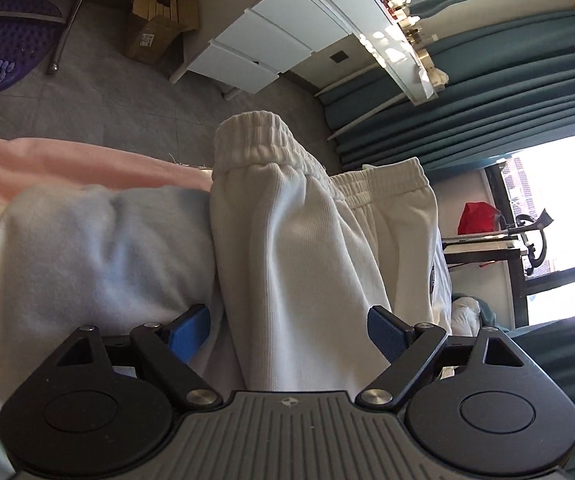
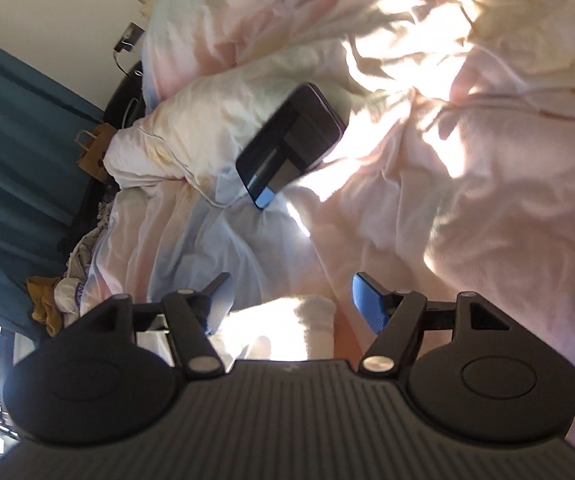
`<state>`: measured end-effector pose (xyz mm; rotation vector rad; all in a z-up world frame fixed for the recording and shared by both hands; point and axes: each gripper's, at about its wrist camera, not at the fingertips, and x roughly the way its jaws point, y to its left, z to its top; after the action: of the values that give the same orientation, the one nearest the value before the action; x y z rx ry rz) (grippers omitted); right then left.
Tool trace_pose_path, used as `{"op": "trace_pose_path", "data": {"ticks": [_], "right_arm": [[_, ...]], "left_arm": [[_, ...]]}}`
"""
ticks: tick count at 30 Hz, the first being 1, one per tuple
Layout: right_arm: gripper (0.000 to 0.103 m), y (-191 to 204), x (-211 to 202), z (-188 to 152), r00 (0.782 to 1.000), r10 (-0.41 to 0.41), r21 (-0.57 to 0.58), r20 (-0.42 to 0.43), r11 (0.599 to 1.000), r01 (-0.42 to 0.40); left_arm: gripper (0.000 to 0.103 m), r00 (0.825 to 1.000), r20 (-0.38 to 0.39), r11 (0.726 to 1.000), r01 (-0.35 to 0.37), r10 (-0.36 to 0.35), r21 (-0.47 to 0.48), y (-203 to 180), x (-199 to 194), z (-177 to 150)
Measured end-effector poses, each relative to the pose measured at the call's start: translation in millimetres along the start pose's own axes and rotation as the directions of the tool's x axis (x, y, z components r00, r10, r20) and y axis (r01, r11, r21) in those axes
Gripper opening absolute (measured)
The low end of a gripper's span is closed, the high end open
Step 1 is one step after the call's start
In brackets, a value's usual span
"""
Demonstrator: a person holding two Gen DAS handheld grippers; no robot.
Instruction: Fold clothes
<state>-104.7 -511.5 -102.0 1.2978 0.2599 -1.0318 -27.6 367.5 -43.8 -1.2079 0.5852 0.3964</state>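
My left fingers (image 1: 289, 334) straddle the white sweatpants (image 1: 307, 240) unpinched, and my right fingers (image 2: 291, 304) gape above them on the bed (image 2: 467, 200).

White ribbed sweatpants (image 1: 287, 240) lie bunched on the bed, doubled over so the two stretches of gathered elastic waistband (image 1: 263, 136) sit side by side, the cloth creased in long folds.

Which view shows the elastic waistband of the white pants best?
The left wrist view. There the white pants fill the centre and their gathered waistband is sharp and unobstructed, beyond the open left gripper. The right wrist view shows only a sunlit white fabric edge between the jaws, with no waistband visible.
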Motion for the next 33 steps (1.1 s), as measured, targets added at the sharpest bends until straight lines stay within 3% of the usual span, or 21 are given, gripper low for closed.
{"op": "trace_pose_path", "data": {"ticks": [5,14,18,21,23,24,25,27,30,33], "right_arm": [[0.069,-4,8,-2,0.999,0.012,0.018,-0.053,1.000,-0.011],[0.069,-1,15,-4,0.989,0.046,0.016,-0.139,0.999,-0.044],[0.069,0,27,-6,0.970,0.047,0.025,-0.238,0.999,-0.042],[0.068,-1,48,-11,0.940,0.039,0.038,-0.338,0.999,-0.028],[0.061,3,54,-15,0.931,0.060,0.019,-0.360,0.998,-0.056],[0.052,6,54,-16,0.932,0.068,0.004,-0.355,0.997,-0.072],[0.034,9,52,-17,0.936,0.076,-0.014,-0.343,0.996,-0.086],[0.016,14,49,-17,0.944,0.093,-0.046,-0.317,0.993,-0.113],[0.007,18,43,-16,0.953,0.122,-0.070,-0.277,0.987,-0.146],[0.006,18,38,-14,0.964,0.139,-0.062,-0.228,0.986,-0.156]], "left_arm": [[0.078,1.000,-0.025,1.000,0.014,-0.014,-0.014,-2,15,1],[0.056,1.000,-0.001,0.999,-0.006,0.006,-0.036,1,21,-2],[0.055,1.000,0.006,1.000,-0.012,0.012,-0.023,-3,23,-3],[0.061,1.000,0.010,1.000,0.000,0.001,-0.024,-4,23,-4],[0.067,1.000,0.014,0.998,0.027,-0.026,-0.049,-1,24,-3],[0.070,0.999,0.016,0.997,0.041,-0.040,-0.061,0,25,-2],[0.072,0.998,0.018,0.996,0.054,-0.053,-0.074,1,25,-2],[0.075,0.997,0.024,0.992,0.079,-0.077,-0.098,4,25,-2],[0.076,0.995,0.034,0.988,0.096,-0.093,-0.120,5,24,-3],[0.076,0.995,0.035,0.988,0.092,-0.088,-0.122,5,27,-3]]}}
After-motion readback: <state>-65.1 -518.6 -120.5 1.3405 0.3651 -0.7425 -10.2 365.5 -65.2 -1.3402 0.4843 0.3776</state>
